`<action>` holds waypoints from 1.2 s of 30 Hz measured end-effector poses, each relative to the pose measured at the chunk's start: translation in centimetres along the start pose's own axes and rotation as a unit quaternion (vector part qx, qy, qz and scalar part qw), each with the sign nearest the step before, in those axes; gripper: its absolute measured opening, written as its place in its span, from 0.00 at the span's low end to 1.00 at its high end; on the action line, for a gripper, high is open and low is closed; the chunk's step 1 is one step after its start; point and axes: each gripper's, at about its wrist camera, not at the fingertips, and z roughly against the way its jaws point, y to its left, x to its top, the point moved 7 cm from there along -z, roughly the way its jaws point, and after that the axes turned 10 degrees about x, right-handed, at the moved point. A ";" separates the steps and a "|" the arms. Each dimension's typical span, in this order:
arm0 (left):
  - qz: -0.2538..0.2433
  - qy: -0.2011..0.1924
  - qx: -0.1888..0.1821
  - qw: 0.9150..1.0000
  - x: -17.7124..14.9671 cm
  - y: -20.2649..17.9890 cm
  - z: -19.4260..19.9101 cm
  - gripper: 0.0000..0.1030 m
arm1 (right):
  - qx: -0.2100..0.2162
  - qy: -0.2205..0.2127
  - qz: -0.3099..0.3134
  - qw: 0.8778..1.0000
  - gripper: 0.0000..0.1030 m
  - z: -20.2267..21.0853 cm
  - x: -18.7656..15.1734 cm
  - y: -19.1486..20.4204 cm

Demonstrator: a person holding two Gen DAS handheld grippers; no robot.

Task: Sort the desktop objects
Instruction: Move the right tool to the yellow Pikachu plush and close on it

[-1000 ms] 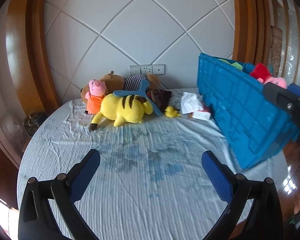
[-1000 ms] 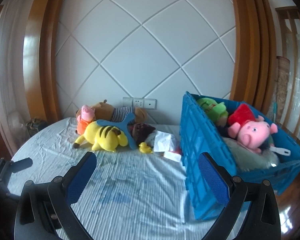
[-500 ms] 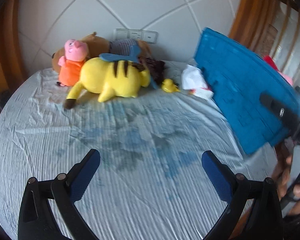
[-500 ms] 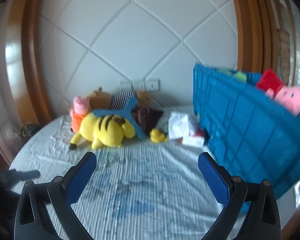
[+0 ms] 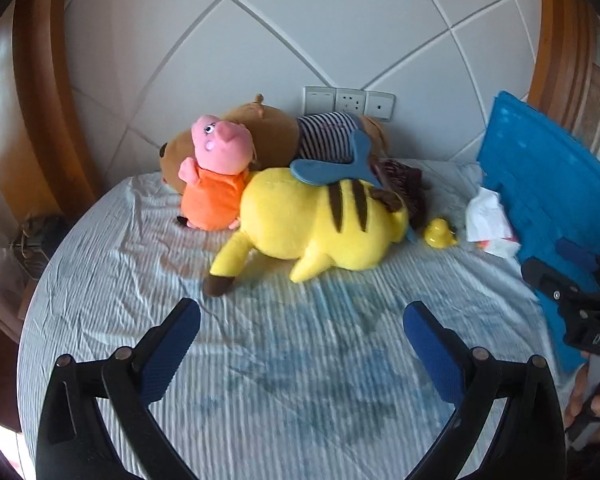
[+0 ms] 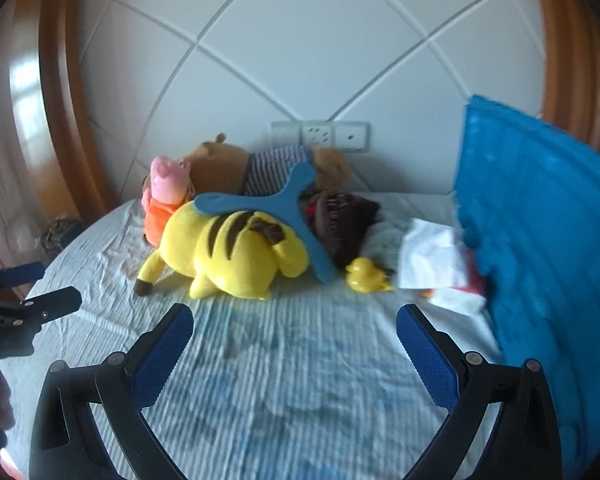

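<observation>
A yellow striped plush [image 5: 316, 228] [image 6: 236, 256] lies on the round table with a blue boomerang [image 5: 336, 164] [image 6: 276, 208] across its back. A pink pig plush in an orange dress [image 5: 216, 176] [image 6: 162, 192] and a brown bear in a striped shirt [image 5: 300, 140] [image 6: 260, 164] lie behind it. A small yellow rubber duck [image 5: 440, 234] [image 6: 364, 276] sits to its right. My left gripper [image 5: 300, 340] and right gripper [image 6: 296, 336] are both open and empty, short of the yellow plush.
A blue plastic crate [image 5: 548, 200] [image 6: 540, 240] stands at the table's right edge. A white tissue pack [image 5: 490, 220] [image 6: 436, 260] lies against it. A dark brown plush [image 6: 340, 220] lies behind the duck. The white-clothed table [image 5: 260, 380] backs onto a wall with sockets [image 5: 348, 102].
Both grippers have moved forward toward the toy pile, which now looks larger. The crate's contents have dropped out of the right wrist view. Both stay open.
</observation>
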 end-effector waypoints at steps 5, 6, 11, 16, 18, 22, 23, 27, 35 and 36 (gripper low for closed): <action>-0.015 0.006 0.015 1.000 1.1 1.6 -4.0 1.00 | 0.014 0.022 0.029 0.999 1.00 -4.5 1.1 1.0; -0.015 0.005 0.015 1.000 1.4 2.0 -4.8 1.00 | 0.019 0.030 0.033 0.999 1.00 -5.4 1.1 1.2; -0.013 0.019 0.036 0.999 2.4 4.1 -9.7 1.00 | 0.033 0.063 0.025 0.997 1.00 -10.8 1.0 1.8; -0.030 0.034 0.017 0.999 2.9 4.1 -14.7 1.00 | 0.038 0.092 0.005 0.995 1.00 -15.7 0.5 1.5; -0.041 0.039 0.003 0.998 2.9 3.8 -16.5 1.00 | 0.041 0.102 0.002 0.994 1.00 -17.5 0.4 1.5; -0.054 0.061 -0.021 0.996 2.5 3.4 -20.3 1.00 | 0.047 0.117 0.004 0.992 1.00 -20.5 0.4 1.5; -0.055 0.065 -0.030 0.996 2.3 3.3 -20.8 1.00 | 0.051 0.123 0.005 0.991 1.00 -21.2 0.4 1.6; -0.067 0.064 -0.063 0.994 1.9 3.0 -22.0 1.00 | 0.059 0.138 0.008 0.989 1.00 -23.1 -0.2 1.7; -0.093 0.091 -0.086 0.988 1.0 2.5 -24.8 1.00 | 0.059 0.155 0.004 0.986 1.00 -25.4 -1.6 1.6; -0.094 0.088 -0.088 0.988 1.1 2.3 -24.9 1.00 | 0.058 0.151 0.006 0.987 1.00 -25.5 -1.5 1.7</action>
